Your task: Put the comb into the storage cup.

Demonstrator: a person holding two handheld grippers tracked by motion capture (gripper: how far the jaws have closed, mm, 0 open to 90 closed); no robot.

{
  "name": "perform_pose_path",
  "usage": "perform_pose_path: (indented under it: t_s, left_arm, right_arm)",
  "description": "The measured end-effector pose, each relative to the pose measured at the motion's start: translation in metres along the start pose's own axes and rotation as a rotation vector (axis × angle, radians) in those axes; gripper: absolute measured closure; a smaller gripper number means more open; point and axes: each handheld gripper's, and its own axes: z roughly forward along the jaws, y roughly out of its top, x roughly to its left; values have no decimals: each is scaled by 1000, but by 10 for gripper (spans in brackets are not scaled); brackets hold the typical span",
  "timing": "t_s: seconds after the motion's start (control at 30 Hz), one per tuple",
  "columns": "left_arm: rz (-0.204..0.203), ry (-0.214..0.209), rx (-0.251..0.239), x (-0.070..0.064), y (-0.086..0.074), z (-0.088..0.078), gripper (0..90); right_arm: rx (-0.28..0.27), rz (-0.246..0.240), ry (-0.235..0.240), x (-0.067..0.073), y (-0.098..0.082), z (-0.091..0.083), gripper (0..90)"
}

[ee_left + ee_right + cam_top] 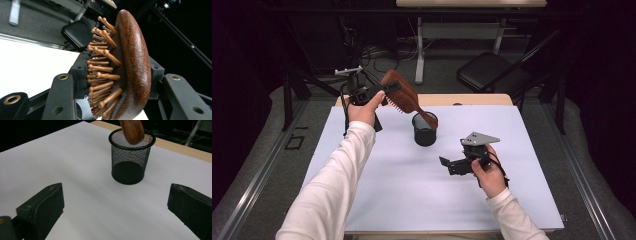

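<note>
A brown wooden hairbrush (pixel 402 93) with wooden pins (pixel 101 75) is tilted in the air above the far left of the table. My left gripper (pixel 384 92) is shut on the brush's head (pixel 136 62), one jaw on the pin side and one on the back. The handle (pixel 132 130) slopes down to the mouth of a black mesh cup (pixel 425 131), which stands upright (pixel 130 160). Whether the tip dips below the rim I cannot tell. My right gripper (pixel 446 165) is low over the table to the right of the cup. Its jaws point at the cup and stand open (pixel 115 206) with nothing between them.
A white sheet (pixel 402 185) covers the wooden table, whose far edge (pixel 472 99) lies just behind the cup. Beyond it stand a black folding chair (pixel 492 72), a desk's legs and floor cables. Dark frame posts flank the table.
</note>
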Motion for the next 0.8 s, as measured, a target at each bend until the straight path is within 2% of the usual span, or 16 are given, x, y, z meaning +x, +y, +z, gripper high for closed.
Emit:
perform_pose_path:
  t_s: [0.37,0.57,0.63,0.8]
  left_arm:
    - [58,39,-34,-1,0,0,498]
    - [91,68,-27,-2,-1,4,499]
    - [114,79,-26,-1,-1,5,499]
    - [130,94,-20,-1,-2,10,498]
  right_arm:
    - [16,-18,15,2,-1,2,7]
    - [20,-28,17,2,-2,3,7]
    - [22,-33,18,3,-2,4,7]
    - [24,-37,20,4,-2,4,8]
